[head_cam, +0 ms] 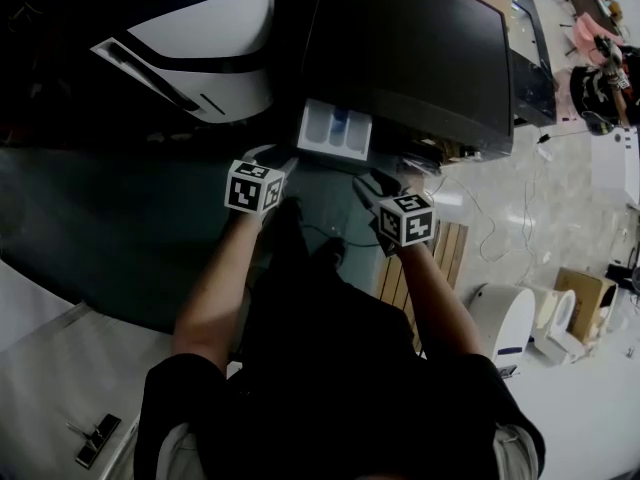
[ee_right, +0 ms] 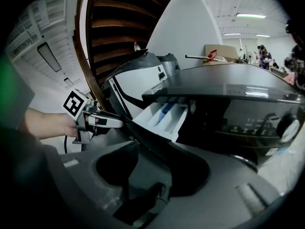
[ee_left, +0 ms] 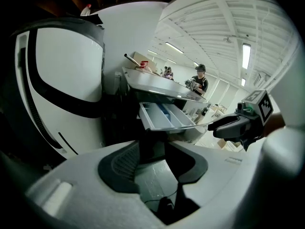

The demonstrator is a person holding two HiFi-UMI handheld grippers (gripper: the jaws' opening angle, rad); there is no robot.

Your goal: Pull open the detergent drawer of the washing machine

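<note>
Drawer [head_cam: 335, 128] is pulled out, sticking fwd from top-left of washer [head_cam: 420, 48] front; white w/ blue insert. L gripper [head_cam: 272, 158] sits just near of drawer's left corner, jaws spread, nothing btw them. R gripper [head_cam: 378, 180] is near drawer's right side, jaws also apart, empty.

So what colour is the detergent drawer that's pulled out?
The detergent drawer is white with a blue insert in the middle; clearest in the right gripper view.
</note>
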